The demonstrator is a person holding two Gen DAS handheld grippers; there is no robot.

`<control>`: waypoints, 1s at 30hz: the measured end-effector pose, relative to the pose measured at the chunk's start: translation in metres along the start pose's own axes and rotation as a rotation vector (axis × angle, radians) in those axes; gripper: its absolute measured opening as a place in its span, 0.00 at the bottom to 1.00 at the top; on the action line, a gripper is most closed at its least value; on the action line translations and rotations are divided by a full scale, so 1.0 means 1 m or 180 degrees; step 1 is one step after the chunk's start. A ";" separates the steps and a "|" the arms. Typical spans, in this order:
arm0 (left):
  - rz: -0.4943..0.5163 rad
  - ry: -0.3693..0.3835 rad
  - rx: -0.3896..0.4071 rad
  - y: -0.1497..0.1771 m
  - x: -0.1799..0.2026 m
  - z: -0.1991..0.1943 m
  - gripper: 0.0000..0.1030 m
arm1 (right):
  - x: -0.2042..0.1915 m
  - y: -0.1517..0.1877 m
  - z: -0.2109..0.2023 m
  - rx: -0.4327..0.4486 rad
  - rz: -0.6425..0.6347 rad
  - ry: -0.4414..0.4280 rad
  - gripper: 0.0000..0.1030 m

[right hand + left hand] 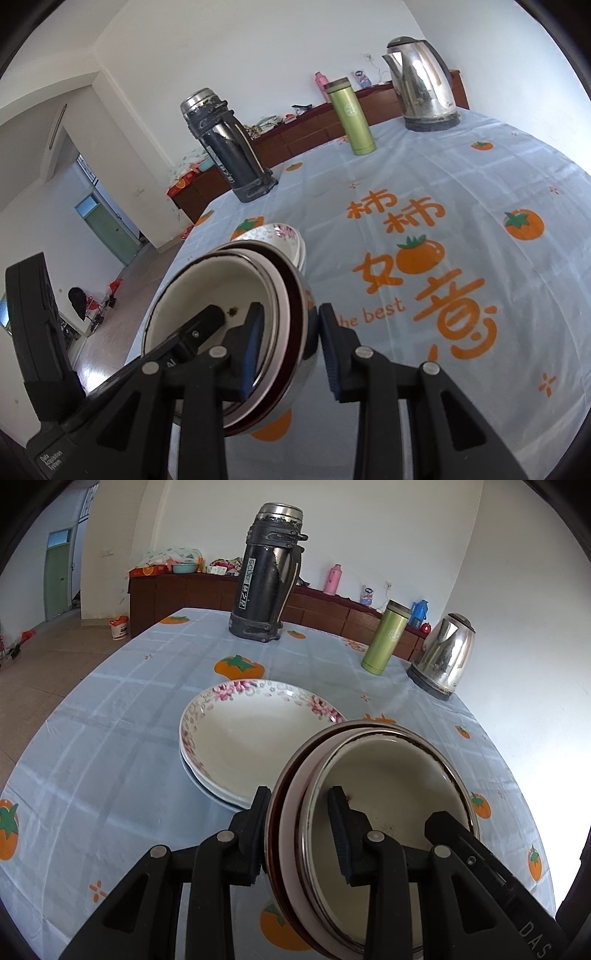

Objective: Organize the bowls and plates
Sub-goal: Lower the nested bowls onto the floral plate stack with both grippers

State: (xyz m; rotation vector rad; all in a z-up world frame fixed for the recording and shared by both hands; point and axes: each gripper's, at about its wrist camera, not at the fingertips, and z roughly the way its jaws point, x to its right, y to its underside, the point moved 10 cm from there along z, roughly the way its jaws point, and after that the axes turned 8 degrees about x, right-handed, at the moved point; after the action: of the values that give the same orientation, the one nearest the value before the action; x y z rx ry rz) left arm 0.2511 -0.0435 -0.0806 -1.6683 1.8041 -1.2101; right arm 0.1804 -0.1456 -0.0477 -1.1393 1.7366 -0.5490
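A nested stack of bowls (376, 812), white enamel inside with dark-red and steel rims, is held above the table. My left gripper (299, 827) is shut on its left rim, one finger inside and one outside. My right gripper (288, 339) is shut on the opposite rim of the same stack (221, 314). The right gripper's finger also shows in the left wrist view (461, 834). Two stacked floral plates (255, 731) lie on the table just beyond the bowls; they also show in the right wrist view (284, 236).
On the blue persimmon-print tablecloth (129, 701) stand a tall black thermos (266, 576), a green flask (384, 637) and a steel kettle (443, 653). A brown sideboard (184, 594) runs along the wall behind.
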 end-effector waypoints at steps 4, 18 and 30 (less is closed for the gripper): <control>-0.0010 -0.0013 0.0036 -0.011 -0.005 0.003 0.33 | -0.007 -0.007 0.008 0.0012 -0.0030 -0.0027 0.30; -0.0057 -0.0096 0.0124 -0.041 -0.020 0.027 0.34 | -0.023 -0.030 0.043 0.0043 -0.0078 -0.0089 0.30; -0.0079 -0.0162 0.0084 -0.058 -0.026 0.057 0.34 | -0.021 -0.039 0.077 -0.0019 -0.0017 -0.0043 0.30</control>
State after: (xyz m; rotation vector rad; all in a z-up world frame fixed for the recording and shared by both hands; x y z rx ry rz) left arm 0.3351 -0.0325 -0.0725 -1.6961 1.7350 -1.1859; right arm 0.2681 -0.1353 -0.0422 -1.1498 1.7250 -0.5384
